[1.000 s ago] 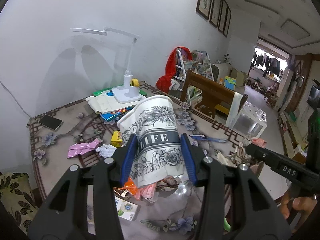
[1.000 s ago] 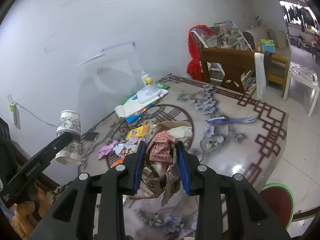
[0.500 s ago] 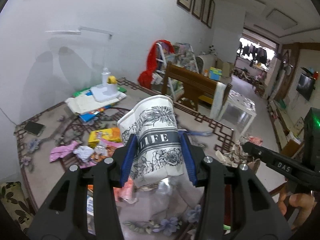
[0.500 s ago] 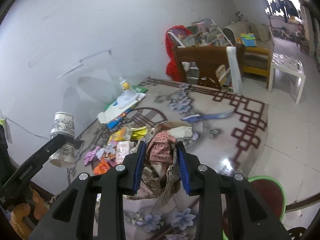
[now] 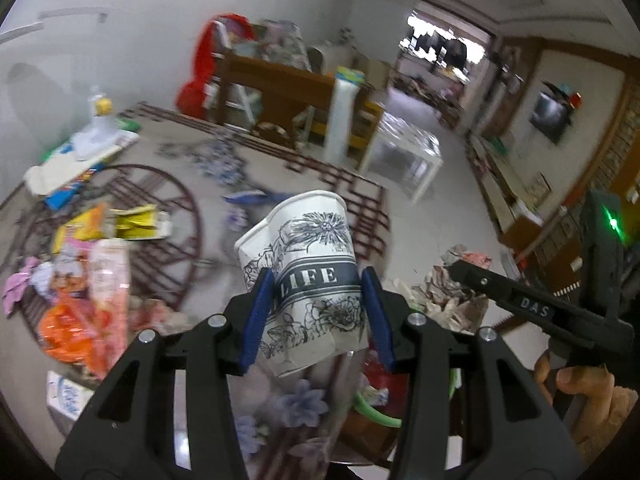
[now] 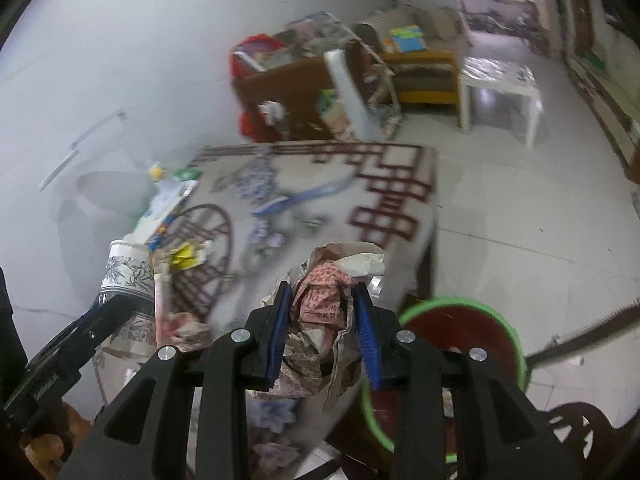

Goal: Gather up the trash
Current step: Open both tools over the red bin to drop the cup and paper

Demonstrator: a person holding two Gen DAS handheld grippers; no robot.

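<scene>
Trash is in both grips at this moment. The left hand-held gripper [image 5: 316,312] is clamped on a white paper cup printed with black flowers and the word LIFE [image 5: 306,276], held tilted at the centre of the left wrist view. The right hand-held gripper [image 6: 322,332] is pinched tight on a crumpled wad of brown and red-printed paper [image 6: 328,304], low in the centre of its view. Just below and right of that wad sits a round, green-rimmed, dark red bin [image 6: 464,340] on the floor beside the counter [image 6: 400,208]; both loads look about to be dropped there, though neither is in yet. Plenty is left: at the left of the left wrist view, an orange plastic wrapper [image 5: 64,320], a pink snack packet [image 5: 108,272], yellow wrappers [image 5: 136,224] and a pink paper scrap [image 5: 16,292] lie on the counter.
</scene>
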